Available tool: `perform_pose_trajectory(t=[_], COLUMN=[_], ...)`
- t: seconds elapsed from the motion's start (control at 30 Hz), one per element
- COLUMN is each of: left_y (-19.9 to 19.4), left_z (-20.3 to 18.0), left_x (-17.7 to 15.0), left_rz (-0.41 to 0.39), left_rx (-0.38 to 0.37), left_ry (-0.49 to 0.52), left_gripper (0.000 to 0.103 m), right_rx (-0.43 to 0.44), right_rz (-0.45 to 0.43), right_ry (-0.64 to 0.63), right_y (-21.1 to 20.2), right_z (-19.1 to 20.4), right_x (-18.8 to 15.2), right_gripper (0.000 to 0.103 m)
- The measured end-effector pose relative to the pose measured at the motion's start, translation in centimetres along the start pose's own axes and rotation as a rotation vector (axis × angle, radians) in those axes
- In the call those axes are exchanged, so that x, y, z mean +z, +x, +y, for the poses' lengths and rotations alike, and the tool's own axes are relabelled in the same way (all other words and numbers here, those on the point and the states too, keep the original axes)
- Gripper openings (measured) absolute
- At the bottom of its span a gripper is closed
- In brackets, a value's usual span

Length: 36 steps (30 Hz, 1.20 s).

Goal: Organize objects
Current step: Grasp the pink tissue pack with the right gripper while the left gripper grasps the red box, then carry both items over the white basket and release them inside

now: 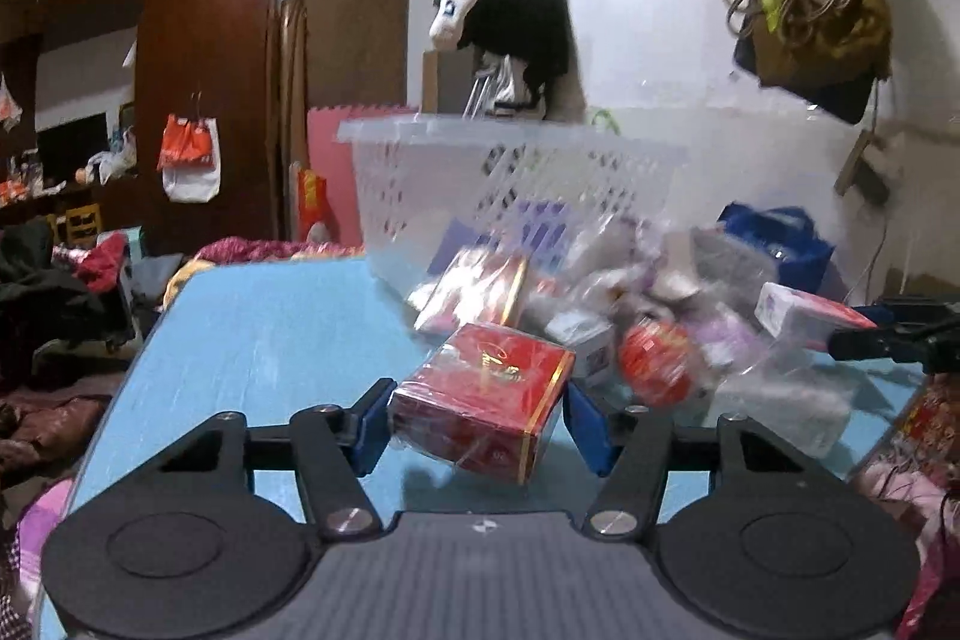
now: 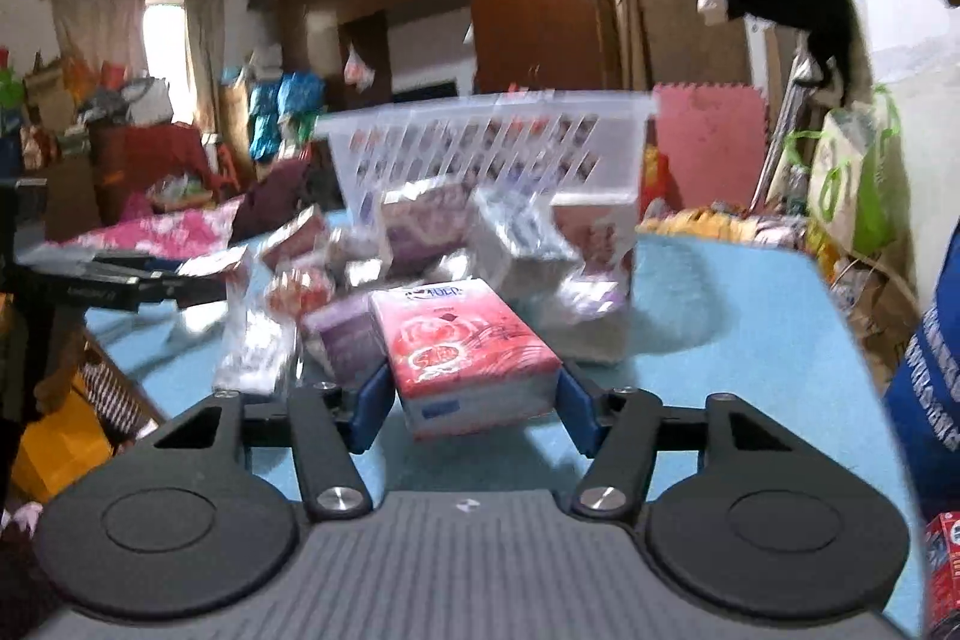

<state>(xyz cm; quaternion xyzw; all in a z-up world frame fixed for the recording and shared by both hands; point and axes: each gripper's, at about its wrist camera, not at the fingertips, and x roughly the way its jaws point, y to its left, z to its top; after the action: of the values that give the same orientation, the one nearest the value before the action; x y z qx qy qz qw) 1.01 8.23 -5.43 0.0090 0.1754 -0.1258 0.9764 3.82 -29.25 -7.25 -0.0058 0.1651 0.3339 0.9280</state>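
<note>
A: Where is the red box (image 1: pixel 480 403)?
B: In front of the basket (image 1: pixel 510 196), lifted off the blue table (image 1: pixel 258 334), tilted, between the left gripper (image 1: pixel 477 427) pads, which press its 2 sides.
A: And the pink box (image 2: pixel 474 358)?
B: Also in front of the basket, nearer than the heap of packets (image 2: pixel 420 244). The right gripper (image 2: pixel 474 397) has closed partway on it.
</note>
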Motion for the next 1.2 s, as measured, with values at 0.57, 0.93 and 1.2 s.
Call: perform_pose_trajectory(t=[0.57,0.93,1.2], left_y=[-0.5,8.7,13.8], left_z=[-1.2,-1.1,0.0], left_x=[6.6,17.3,17.7], left_rz=[-0.163,-0.106,0.02], left_rx=[-0.055,0.028,0.098], left_ry=[-0.071,-0.126,-0.164], left_gripper=[0.063,0.063,0.081], right_rx=[-0.081,-0.13,-0.14], right_rz=[-0.129,-0.092,-0.074], right_ry=[-0.034,-0.093,-0.073], right_y=[1.6,10.4,12.2], right_z=[-0.3,-0.8,-0.7], right_x=[9.0,15.5,14.9], right_gripper=[0.061,0.062,0.087])
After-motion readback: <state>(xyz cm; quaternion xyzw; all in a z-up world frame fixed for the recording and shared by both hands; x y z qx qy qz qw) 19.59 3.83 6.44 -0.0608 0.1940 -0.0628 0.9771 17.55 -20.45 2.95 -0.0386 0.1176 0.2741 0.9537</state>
